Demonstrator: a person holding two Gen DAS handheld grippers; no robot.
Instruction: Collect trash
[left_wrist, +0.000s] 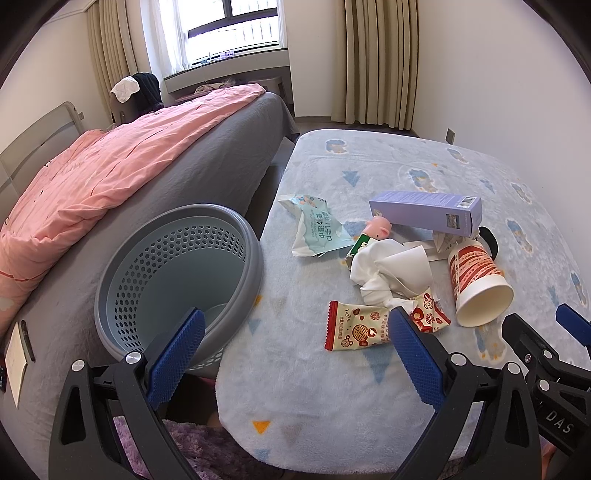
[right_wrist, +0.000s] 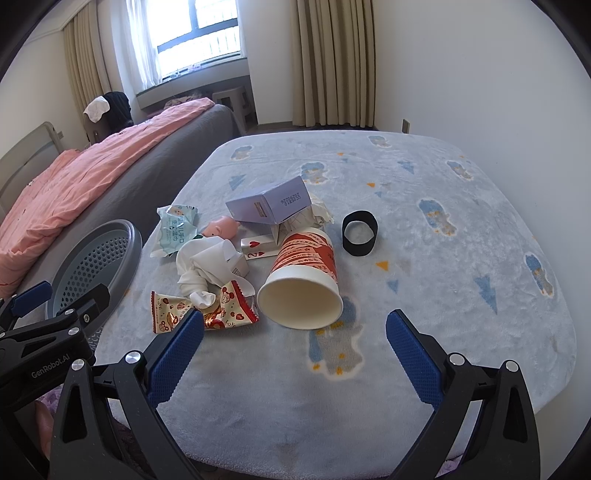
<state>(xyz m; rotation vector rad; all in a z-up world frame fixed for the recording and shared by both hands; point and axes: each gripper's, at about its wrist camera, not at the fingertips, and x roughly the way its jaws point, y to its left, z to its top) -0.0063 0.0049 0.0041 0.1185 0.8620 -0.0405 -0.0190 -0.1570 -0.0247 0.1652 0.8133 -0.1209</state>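
The trash lay clustered near the left-centre of the counter (right_wrist: 443, 206), on its blue fleece cover. Nearest the right hand-held gripper (right_wrist: 294, 325) was a paper cup (right_wrist: 301, 278), tipped on its side with the open mouth facing near. It appeared light and thin-walled, so it would likely crush; a hold across the rim looked best. Left of the cup lay two red-and-white snack wrappers (left_wrist: 354, 326), flat, probably slippery and hard to lift unless pinched at an edge. A crumpled white tissue (left_wrist: 384, 269) lay just beyond them, soft and compressible. Farther off were a wet-wipe packet (left_wrist: 317, 229), a purple carton (left_wrist: 428, 212) that looked stiff, a pink pig toy (right_wrist: 221, 227) and a black band (right_wrist: 359, 233). The perforated basket (left_wrist: 177, 273) stood off the counter's left edge, beside the bed (left_wrist: 110, 173). Both hand-held grippers, including the left hand-held gripper (left_wrist: 295, 326), were spread wide, gripping nothing.
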